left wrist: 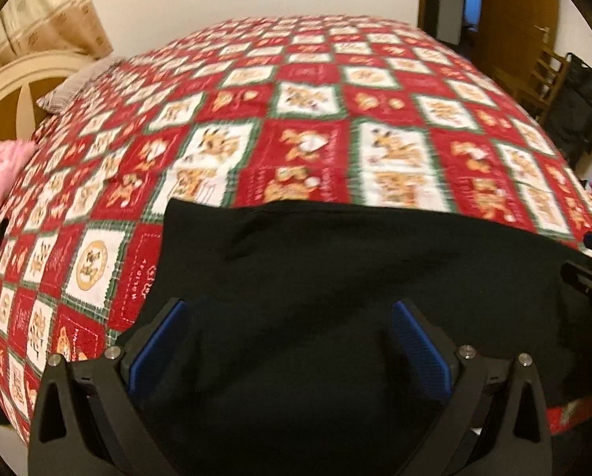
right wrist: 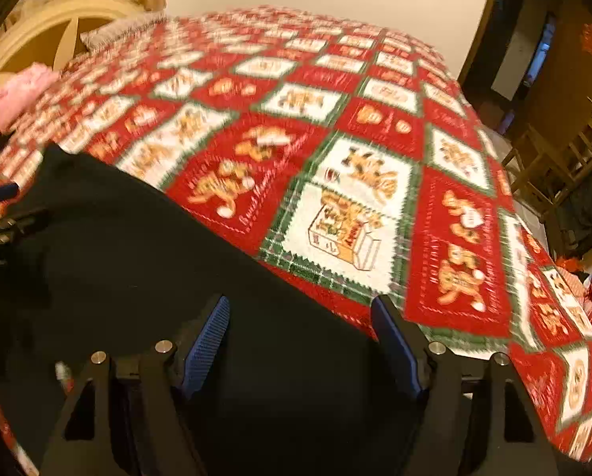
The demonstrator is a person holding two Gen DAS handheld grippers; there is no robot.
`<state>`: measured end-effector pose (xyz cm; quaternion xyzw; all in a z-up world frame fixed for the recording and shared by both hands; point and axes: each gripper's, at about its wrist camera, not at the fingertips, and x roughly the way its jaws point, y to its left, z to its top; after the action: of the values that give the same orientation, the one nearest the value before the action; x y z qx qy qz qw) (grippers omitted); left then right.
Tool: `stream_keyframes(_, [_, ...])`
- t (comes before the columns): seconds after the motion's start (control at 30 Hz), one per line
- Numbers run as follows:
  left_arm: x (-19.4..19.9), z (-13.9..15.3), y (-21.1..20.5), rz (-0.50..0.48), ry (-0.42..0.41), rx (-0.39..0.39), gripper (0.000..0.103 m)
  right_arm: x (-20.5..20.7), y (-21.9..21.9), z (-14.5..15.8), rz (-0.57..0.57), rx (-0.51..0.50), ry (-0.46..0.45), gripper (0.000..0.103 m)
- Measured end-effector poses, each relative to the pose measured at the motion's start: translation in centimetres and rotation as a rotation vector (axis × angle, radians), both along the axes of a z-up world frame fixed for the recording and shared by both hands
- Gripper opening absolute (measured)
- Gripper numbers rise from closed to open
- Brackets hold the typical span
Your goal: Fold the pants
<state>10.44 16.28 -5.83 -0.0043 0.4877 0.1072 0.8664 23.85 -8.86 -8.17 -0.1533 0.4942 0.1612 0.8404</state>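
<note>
Covering whole bed: red-and-white patchwork quilt (left wrist: 316,99), cartoon squares all over. Black pants (left wrist: 335,277) spread flat on quilt's near edge, right below both grippers. Pink pillow-ish thing (left wrist: 2,174) off at left side. Left gripper (left wrist: 288,341) jaws spread wide over pants, gripping nothing. Right gripper (right wrist: 300,341) same deal, unclenched, pants edge between blue pads, no pinch visible.

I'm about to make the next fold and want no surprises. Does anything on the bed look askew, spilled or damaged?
Nothing stands out. The black pants lie spread on the red patterned bedspread with only soft creases, and no spill or tear shows. Both frames are blurred, so fine detail is unclear.
</note>
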Motion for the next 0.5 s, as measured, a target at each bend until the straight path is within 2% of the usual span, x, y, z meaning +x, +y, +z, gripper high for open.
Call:
stream_keyframes(0.03, [0.2,-0.5,0.3,0.009,0.015,-0.004,0.103,0.3,0.1,-0.5,0.007,0.003,0.003,0.075])
stream_keyframes(0.1, [0.3,-1.3,0.9,0.02,0.038,-0.022,0.103,0.1,-0.1,-0.5,0.021,0.039,0.005,0.065])
stream_keyframes(0.17, [0.5,-2.1,1.4,0.029,0.063,-0.051,0.103,0.1,-0.1,-0.5,0.045,0.085,0.04,0.039])
stream_keyframes(0.2, [0.6,-2.4,1.6,0.03,0.071,-0.06,0.103,0.0,0.1,-0.3,0.053,0.085,0.046,0.03])
stream_keyframes(0.23, [0.5,-2.4,1.6,0.029,0.063,-0.06,0.103,-0.2,0.3,-0.2,0.065,0.089,0.055,0.014])
stream_keyframes(0.27, [0.6,-2.2,1.6,0.028,0.063,-0.056,0.103,-0.5,0.5,0.0,0.07,0.086,0.057,0.008])
stream_keyframes(0.33, [0.5,-1.9,1.7,0.027,0.063,-0.054,0.103,-1.6,1.0,0.8,0.083,0.061,0.034,0.005])
stream_keyframes(0.5, [-1.4,0.3,3.3,0.024,0.02,-0.107,0.103,-6.4,1.6,4.2,0.127,0.077,-0.067,0.005])
